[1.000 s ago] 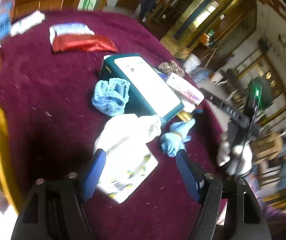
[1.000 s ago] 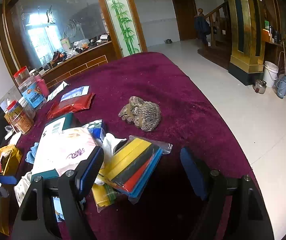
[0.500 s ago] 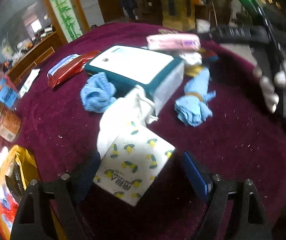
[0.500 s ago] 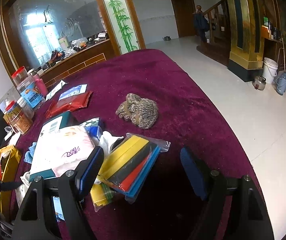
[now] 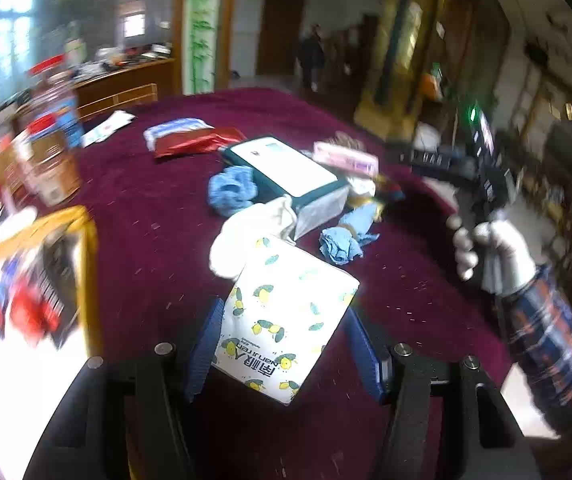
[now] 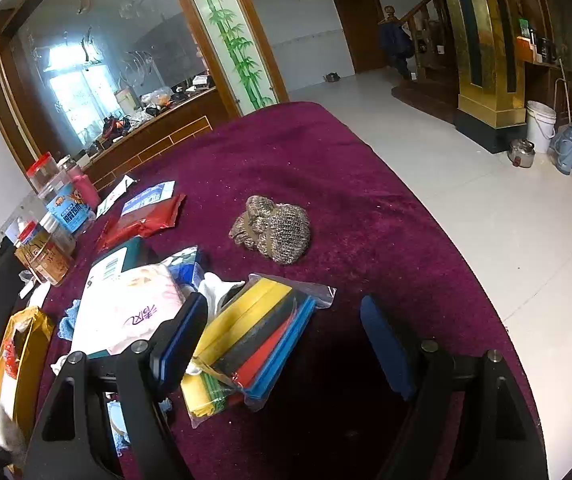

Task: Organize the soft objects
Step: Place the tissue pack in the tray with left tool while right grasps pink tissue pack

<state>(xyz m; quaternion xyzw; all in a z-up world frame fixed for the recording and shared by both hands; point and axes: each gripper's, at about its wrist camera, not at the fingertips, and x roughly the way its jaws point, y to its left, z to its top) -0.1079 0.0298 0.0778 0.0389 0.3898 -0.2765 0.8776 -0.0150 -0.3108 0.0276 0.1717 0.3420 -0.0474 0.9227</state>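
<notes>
In the left wrist view my left gripper (image 5: pixel 286 344) is open, its blue pads either side of a white tissue pack with lemon print (image 5: pixel 286 312) on the maroon cloth. Beyond lie a white cloth (image 5: pixel 241 236), a light blue knitted piece (image 5: pixel 231 190) and a blue cloth bundle (image 5: pixel 346 236). My right gripper (image 6: pixel 286 344) is open and empty; it also shows in the left wrist view (image 5: pixel 482 184), held by a gloved hand. Ahead of it lies a brown knitted bundle (image 6: pixel 273 232), and a clear bag of coloured strips (image 6: pixel 253 344) lies by its left finger.
A teal and white box (image 5: pixel 286 168) with a pink pack (image 6: pixel 133 312) on it stands mid-table. A red packet (image 6: pixel 141 220), jars (image 6: pixel 65 208) and a yellow bag (image 5: pixel 25 312) sit at the left. The table edge (image 6: pixel 466 280) drops to the tiled floor at the right.
My left gripper has swung round and come lower, so the lemon tissue pack now sits between its pads. My right gripper has barely moved.
</notes>
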